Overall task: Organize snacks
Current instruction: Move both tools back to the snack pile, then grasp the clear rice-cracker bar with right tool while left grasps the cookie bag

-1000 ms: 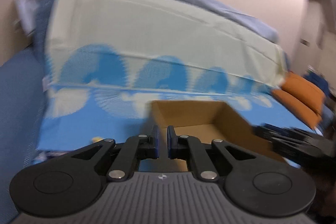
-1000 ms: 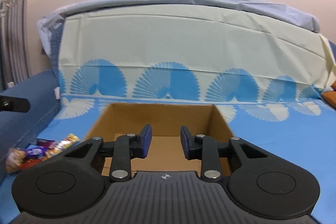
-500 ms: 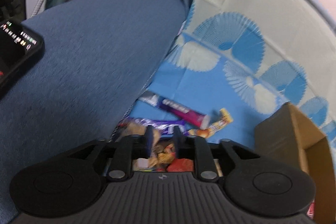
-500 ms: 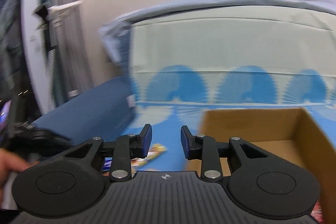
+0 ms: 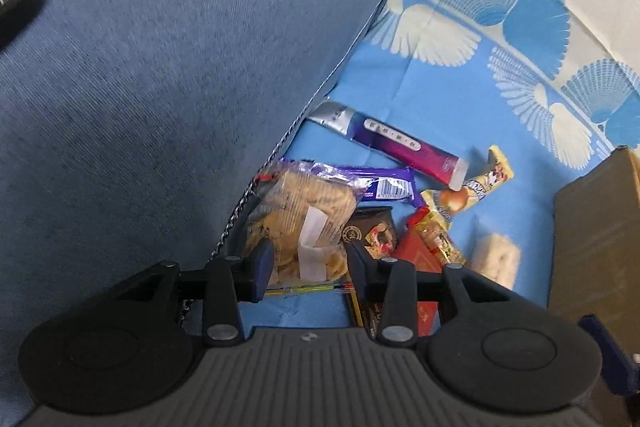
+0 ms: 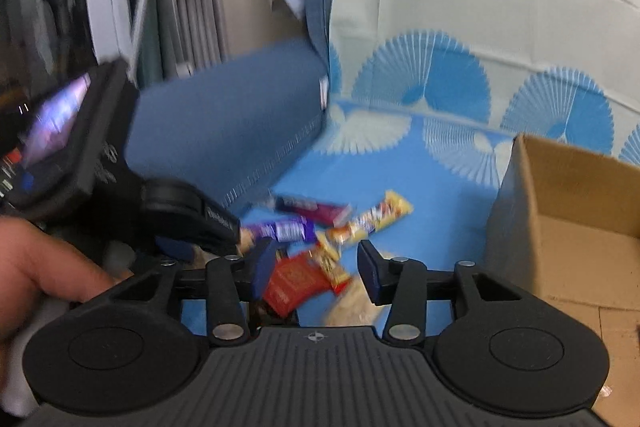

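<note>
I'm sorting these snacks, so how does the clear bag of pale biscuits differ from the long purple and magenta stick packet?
The clear bag of pale biscuits is bulky and see-through, showing its contents; the long purple and magenta stick packet is slim and opaque. The bag lies against the blue sofa cushion; the stick lies farther out. Both rest on the blue fan-patterned sheet.

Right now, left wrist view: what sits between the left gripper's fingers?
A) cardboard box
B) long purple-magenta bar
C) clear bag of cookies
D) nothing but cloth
C. The clear bag of cookies lies in line between the open left gripper fingers, not yet pinched.
</note>
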The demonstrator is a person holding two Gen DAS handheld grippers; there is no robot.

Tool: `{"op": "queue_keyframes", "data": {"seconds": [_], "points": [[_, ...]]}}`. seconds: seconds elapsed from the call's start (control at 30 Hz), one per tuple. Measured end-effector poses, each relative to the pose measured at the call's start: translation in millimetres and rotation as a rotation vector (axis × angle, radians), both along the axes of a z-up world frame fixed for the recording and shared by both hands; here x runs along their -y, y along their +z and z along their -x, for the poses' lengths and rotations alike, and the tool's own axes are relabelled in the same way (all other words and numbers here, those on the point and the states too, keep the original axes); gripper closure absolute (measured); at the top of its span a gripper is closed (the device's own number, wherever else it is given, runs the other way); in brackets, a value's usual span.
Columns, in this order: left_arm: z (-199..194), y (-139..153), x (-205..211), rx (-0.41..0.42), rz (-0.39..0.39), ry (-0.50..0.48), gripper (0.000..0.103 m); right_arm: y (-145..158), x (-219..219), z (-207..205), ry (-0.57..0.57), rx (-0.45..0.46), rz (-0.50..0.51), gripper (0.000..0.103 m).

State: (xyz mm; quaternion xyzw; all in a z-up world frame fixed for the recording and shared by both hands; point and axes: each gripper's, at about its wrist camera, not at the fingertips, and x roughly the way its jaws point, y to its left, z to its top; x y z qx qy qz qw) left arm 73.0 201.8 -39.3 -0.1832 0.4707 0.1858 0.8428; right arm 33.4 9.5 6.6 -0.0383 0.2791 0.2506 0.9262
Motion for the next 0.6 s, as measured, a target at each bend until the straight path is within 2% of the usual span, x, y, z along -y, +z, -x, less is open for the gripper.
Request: {"op": "queue_keyframes", "data": {"seconds": [0.17,0.27,0.3,0.4,0.53,0.57,0.6], "points": [[-3,-5,-1,-0.007,0.015,0.001,0.054,-29,-17,-27,-0.079,-0.084,0.071,0.044],[-5,-6,-2,-0.010,0.023,-0.007,0.054,-45,-21,-43,-0.133,-0.152,0.085,0.032],[-6,-6,-2,-0.010,0.025,-0.008,0.054,-50,-22,-48,-0.151,-0.173,0.093,0.032],[-7,-7,-3,-0.005,0.033,-0.013,0.058,-64,-26,-59,-0.169,-0.206,0.112,0.032],[-5,-4,-4,0.010,0.040,-0.014,0.071,-74,-29,-66,-0.175,-0.230,0.132,0.034],[-4,-3,-5,0.015,0.042,-0.015,0.076,-78,-30,-67,-0.177,-0.239,0.145,0.038],[-3,-1,-6,0.025,0.048,-0.016,0.077,-80,-29,-67,-0.175,-0.250,0.153,0.047]]}}
